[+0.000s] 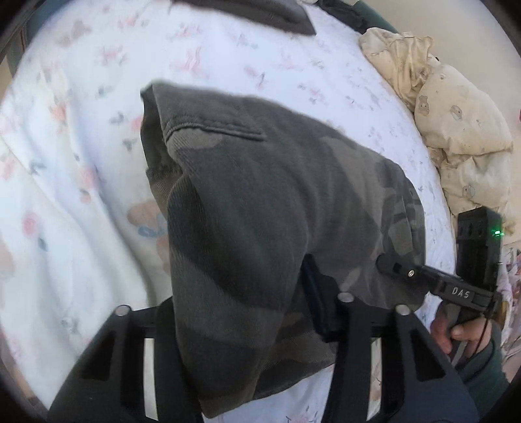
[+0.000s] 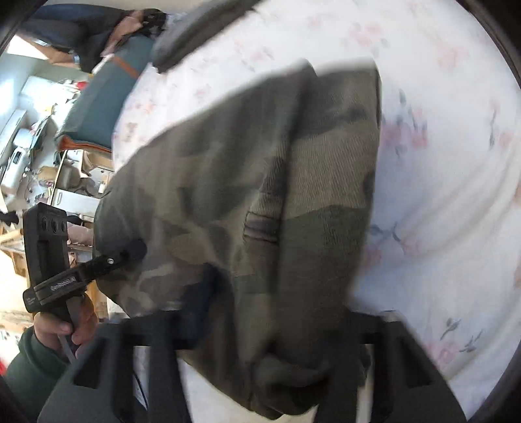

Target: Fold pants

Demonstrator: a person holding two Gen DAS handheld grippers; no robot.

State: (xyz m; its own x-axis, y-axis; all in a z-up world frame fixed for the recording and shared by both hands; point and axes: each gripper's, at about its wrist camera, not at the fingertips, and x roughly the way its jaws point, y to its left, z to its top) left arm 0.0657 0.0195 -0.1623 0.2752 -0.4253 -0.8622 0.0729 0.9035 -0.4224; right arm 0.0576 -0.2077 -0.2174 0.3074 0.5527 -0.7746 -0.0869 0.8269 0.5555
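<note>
The camouflage pants [image 1: 260, 211] hang lifted above the flowered bed sheet [image 1: 81, 195], held by both grippers. My left gripper [image 1: 247, 325] is shut on the pants' cloth, which drapes over its fingers and hides the tips. My right gripper [image 1: 390, 265] shows at the right of the left wrist view, pinching the pants' edge. In the right wrist view the pants [image 2: 260, 195] drape over my right gripper [image 2: 270, 328], shut on a bunched edge. My left gripper [image 2: 136, 249] shows there at the left, clamped on the cloth.
A cream crumpled duvet [image 1: 456, 114] lies at the bed's right side. A dark garment [image 1: 267, 16] lies at the far end of the bed. A teal cushion [image 2: 107, 91] and cluttered shelves [image 2: 39, 156] stand beyond the bed's edge.
</note>
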